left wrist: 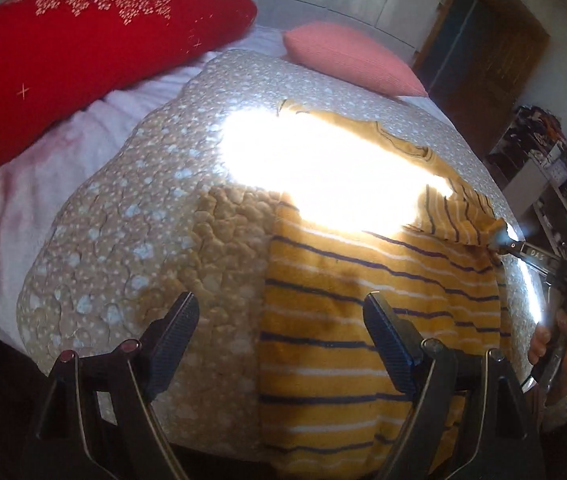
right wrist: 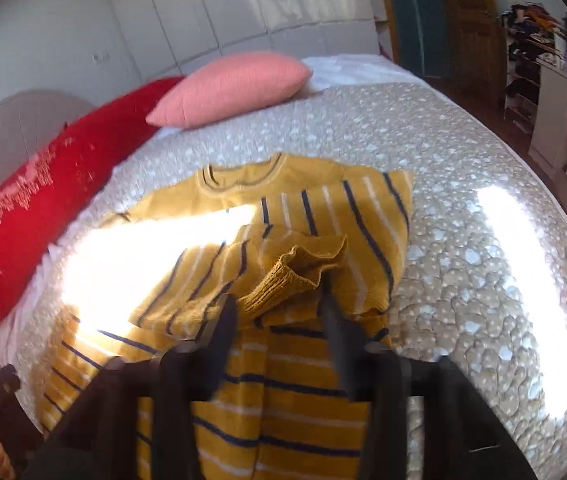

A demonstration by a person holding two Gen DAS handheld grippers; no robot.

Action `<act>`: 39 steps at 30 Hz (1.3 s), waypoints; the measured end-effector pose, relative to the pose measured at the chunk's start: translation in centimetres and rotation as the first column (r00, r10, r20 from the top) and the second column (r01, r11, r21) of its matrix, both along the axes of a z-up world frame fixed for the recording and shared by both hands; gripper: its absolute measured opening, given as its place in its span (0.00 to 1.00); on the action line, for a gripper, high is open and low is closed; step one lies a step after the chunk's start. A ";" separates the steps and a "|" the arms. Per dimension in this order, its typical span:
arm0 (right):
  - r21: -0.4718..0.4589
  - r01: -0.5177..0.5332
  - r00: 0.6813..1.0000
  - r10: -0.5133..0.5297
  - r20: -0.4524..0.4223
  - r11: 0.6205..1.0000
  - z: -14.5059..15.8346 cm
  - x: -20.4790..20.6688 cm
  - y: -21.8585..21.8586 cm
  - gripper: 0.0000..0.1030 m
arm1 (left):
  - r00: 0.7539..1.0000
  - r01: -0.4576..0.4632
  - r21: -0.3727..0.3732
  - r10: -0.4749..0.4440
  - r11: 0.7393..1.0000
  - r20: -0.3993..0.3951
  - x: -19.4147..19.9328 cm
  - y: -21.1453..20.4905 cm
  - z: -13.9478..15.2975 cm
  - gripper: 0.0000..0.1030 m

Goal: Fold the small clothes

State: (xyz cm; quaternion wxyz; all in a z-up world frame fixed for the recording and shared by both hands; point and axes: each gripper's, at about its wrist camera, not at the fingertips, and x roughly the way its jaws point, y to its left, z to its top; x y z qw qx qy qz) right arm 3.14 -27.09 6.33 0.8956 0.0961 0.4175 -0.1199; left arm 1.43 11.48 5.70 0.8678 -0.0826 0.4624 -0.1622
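Observation:
A mustard-yellow sweater (left wrist: pixel 367 320) with navy and white stripes lies on the patterned quilt (left wrist: pixel 131 240). My left gripper (left wrist: pixel 279 320) is open and empty, low over the sweater's left edge. My right gripper (right wrist: pixel 279 300) holds the sweater's ribbed sleeve cuff (right wrist: pixel 295 276) between its fingers, lifted and drawn over the sweater body (right wrist: pixel 283 400). In the left wrist view the right gripper (left wrist: pixel 501 238) shows at the far right, pinching the raised sleeve. A bright sun patch hides the sweater's upper part.
A red pillow (left wrist: pixel 63 60) and a pink pillow (left wrist: pixel 355 56) lie at the head of the bed. A white sheet (left wrist: pixel 11 232) shows beside the quilt. Shelves (right wrist: pixel 555 92) and a wooden door (right wrist: pixel 467 20) stand at the right.

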 end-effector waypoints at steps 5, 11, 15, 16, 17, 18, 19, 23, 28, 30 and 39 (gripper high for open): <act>0.017 0.179 0.984 -0.179 0.006 0.984 -0.5 -2.6 -4.2 0.18 | 1.000 0.000 -0.006 0.000 1.000 -0.023 0.4 1.2 -1.1 0.81; 0.340 0.077 0.993 -0.104 0.062 0.937 -2.7 -10.2 -5.1 0.74 | 0.991 0.053 -0.120 -0.067 0.991 -0.112 1.3 0.0 -3.5 0.81; 0.432 0.043 0.992 -0.090 0.088 0.901 -4.6 -13.7 -4.3 0.74 | 0.990 0.066 -0.159 -0.084 0.985 -0.109 1.2 -1.1 -3.6 0.83; 0.450 0.026 0.992 -0.078 0.098 0.893 -4.6 -14.2 -4.0 0.74 | 0.986 0.079 -0.209 -0.107 0.975 -0.126 1.0 -1.3 -3.7 0.83; 0.477 0.002 0.992 -0.061 0.108 0.879 -4.7 -14.5 -3.6 0.74 | 0.982 0.085 -0.258 -0.124 0.962 -0.139 0.8 -1.4 -3.8 0.83; 0.512 -0.028 0.992 -0.041 0.121 0.858 -4.9 -14.8 -3.2 0.74 | 0.979 0.090 -0.299 -0.139 0.950 -0.148 0.5 -1.5 -3.9 0.83; 0.558 -0.067 0.991 -0.010 0.135 0.827 -5.2 -14.9 -2.6 0.74 | 0.975 0.097 -0.336 -0.158 0.937 -0.158 0.3 -1.5 -4.1 0.76; 0.640 -0.157 0.986 0.079 0.149 0.752 -6.6 -15.1 0.7 0.74 | 0.965 0.082 -0.405 -0.175 0.910 -0.197 -0.6 -0.9 -4.8 0.50; 0.637 -0.167 0.983 0.076 0.169 0.753 -7.0 -15.4 2.3 0.74 | 0.955 0.122 -0.415 -0.221 0.902 -0.197 -2.1 -1.2 -4.8 0.50; 0.662 -0.170 0.983 0.076 0.168 0.730 -7.5 -15.7 2.6 0.74 | 0.951 0.143 -0.406 -0.239 0.903 -0.195 -2.9 -1.6 -5.0 0.50; 0.761 -0.168 0.984 0.150 0.094 0.627 -11.2 -17.5 5.8 0.74 | 0.921 0.183 -0.427 -0.307 0.885 -0.241 -6.2 -2.3 -7.3 0.52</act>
